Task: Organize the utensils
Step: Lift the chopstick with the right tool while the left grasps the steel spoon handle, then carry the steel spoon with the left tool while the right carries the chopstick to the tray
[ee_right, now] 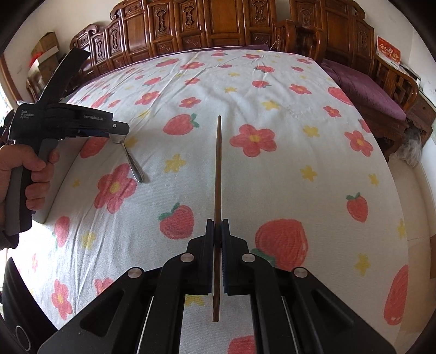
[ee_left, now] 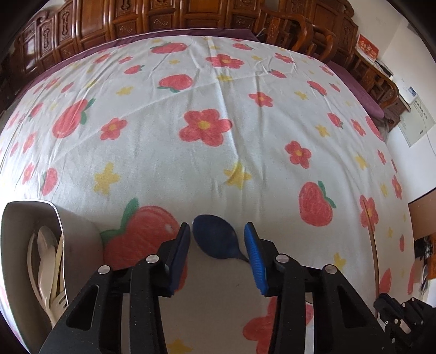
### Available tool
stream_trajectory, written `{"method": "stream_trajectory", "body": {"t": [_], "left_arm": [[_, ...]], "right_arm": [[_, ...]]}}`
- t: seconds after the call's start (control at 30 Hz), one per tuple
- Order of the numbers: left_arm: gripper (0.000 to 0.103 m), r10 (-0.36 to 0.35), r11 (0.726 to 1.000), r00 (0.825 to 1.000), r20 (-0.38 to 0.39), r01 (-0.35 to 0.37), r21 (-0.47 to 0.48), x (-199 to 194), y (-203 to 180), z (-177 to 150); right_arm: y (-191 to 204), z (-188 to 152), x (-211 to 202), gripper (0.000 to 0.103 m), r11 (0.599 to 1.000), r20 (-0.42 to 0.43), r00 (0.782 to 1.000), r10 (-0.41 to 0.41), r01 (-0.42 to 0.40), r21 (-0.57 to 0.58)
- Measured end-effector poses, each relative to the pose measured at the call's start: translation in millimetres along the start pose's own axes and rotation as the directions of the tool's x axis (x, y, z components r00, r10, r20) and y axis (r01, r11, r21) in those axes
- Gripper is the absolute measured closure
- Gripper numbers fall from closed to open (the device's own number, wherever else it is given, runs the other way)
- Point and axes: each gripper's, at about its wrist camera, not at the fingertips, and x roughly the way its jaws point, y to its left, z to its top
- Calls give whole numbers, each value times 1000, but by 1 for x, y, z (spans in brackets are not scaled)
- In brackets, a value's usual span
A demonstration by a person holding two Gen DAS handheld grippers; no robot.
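while the right gripper [ee_right: 217, 227] is clamped tight on a thin brown chopstick [ee_right: 218, 174], the left gripper [ee_left: 217, 231] sits over a spoon [ee_left: 216, 239] on the flowery tablecloth [ee_left: 190, 152]. in the left wrist view the spoon bowl looks dark blue and lies right between the two blue pads [ee_left: 254, 256]. its neck runs toward the right-hand pad and seems to touch it, but there's a visible gap on the left-hand side, so the jaws are only partly closed and not really squeezing it. honestly can't tell if the contact on the right is real or just overlap.

in the right wrist view that same spoon [ee_right: 130, 160] reads as shiny metal, handle trailing out from under the left tool's nose toward the camera, flat on the cloth. a hand [ee_right: 26, 174] wraps the grey grip of that tool.

the chopstick sticks straight out ahead of the right jaws, with a short tail coming back behind the pads.

just left of the left gripper, near its body, is a grey holder [ee_left: 32, 245] with pale plastic cutlery [ee_left: 47, 266] standing in it, including a fork and a spoon shape. carved wooden furniture [ee_right: 218, 24] runs along the far side of the table.
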Motion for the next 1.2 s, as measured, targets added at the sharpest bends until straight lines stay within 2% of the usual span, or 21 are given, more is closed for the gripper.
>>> {"method": "stream_trajectory", "body": {"t": [0.2, 0.27, 0.5, 0.8, 0.93, 1.2], "left_arm": [[81, 13, 999, 1000, 19, -13, 30, 6, -8, 10], [95, -1, 999, 1000, 19, 1, 40, 7, -12, 11], [98, -39, 993, 998, 54, 32, 115, -2, -33, 10], [100, 13, 973, 995, 98, -36, 227, -43, -47, 1], [100, 31, 967, 993, 113, -58, 249, -61, -41, -5], [100, 32, 971, 986, 161, -69, 227, -108, -12, -11]], "right_arm": [[-2, 0, 0, 97, 1000, 0, 1000, 6, -6, 4], [-3, 0, 1, 97, 1000, 0, 1000, 7, -7, 6], [-7, -1, 6, 97, 1000, -9, 1000, 3, -3, 14], [5, 4, -5, 97, 1000, 22, 1000, 5, -5, -3], [16, 9, -14, 97, 1000, 39, 999, 11, -11, -11], [51, 21, -26, 97, 999, 62, 998, 32, -29, -45]]}}
